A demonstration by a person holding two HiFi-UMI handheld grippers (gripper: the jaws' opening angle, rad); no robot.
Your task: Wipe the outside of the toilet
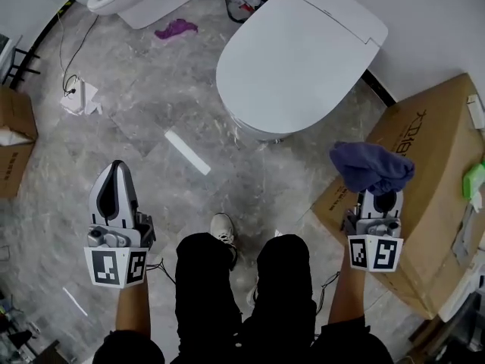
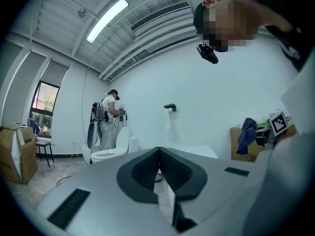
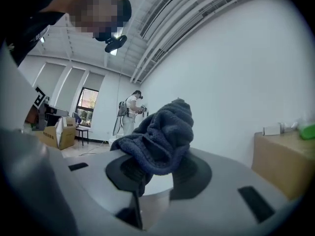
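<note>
Notably, the left gripper (image 1: 119,171) hung low at the left, its fingers (image 2: 147,168) together on nothing. The toilet (image 1: 295,59) stood ahead, between the two grippers and apart from both, with its lid down. Its long axis ran from the wall at upper right to the bowl front at lower left. The right gripper (image 1: 377,197) had its fingers clamped on a blue cloth (image 1: 371,167), above a box (image 1: 439,150). Judgement: the right gripper was nearer, with the toilet forward and to its left. Wiping had not yet begun.
</note>
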